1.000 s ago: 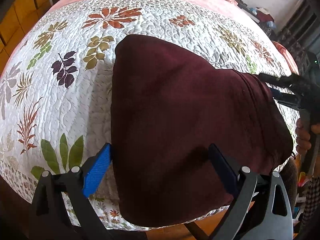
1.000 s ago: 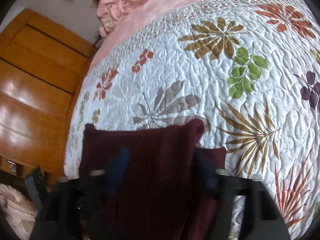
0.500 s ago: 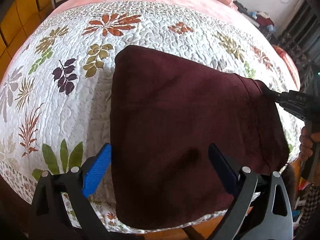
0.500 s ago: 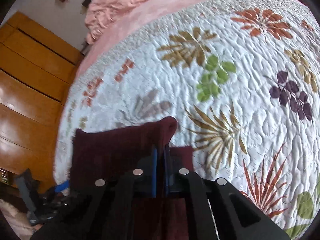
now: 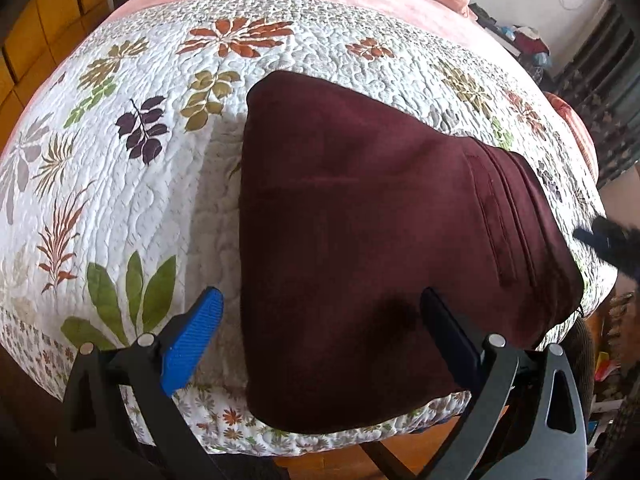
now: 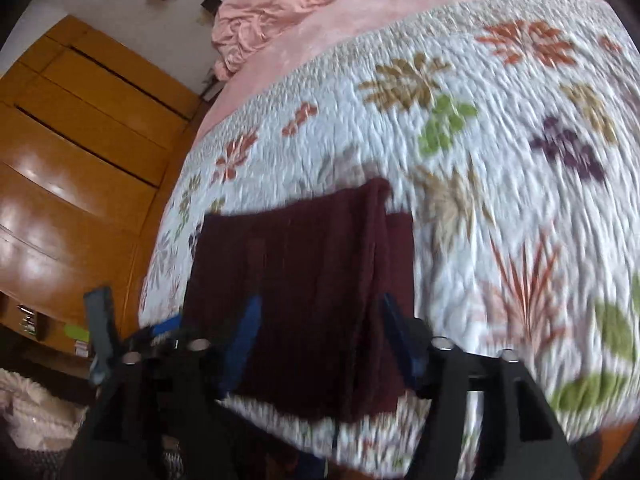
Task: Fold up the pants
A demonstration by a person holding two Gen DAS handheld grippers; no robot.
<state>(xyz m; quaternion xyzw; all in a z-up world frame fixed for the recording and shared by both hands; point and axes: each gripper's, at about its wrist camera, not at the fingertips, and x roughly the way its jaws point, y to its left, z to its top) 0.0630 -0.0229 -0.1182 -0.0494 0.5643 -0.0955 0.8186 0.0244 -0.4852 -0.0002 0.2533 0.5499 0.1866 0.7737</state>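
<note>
While the maroon pants [image 5: 380,216] lay folded flat on the leaf-print quilt [image 5: 132,184] near the bed's foot edge, the left gripper [image 5: 320,332] hovered over their near edge. Its blue-padded fingers [image 5: 192,340] stood wide apart, one over bare quilt, the other over the cloth, nothing pinched between them. The fold's stitched seam lines ran along the side nearer the right gripper [image 5: 604,240], seen there only as a dark blur off the pants' corner, apart from the fabric.

Right wrist view was motion-smeared. The right gripper [image 6: 324,336] had its jaws opening; the pants [image 6: 304,280] lay below and between them, not pressed by either pad. One upper corner of the fabric stood slightly peaked. A pink blanket [image 6: 280,4] was bunched at the bed's head. A wooden wardrobe [image 6: 72,152] stood alongside the bed.
</note>
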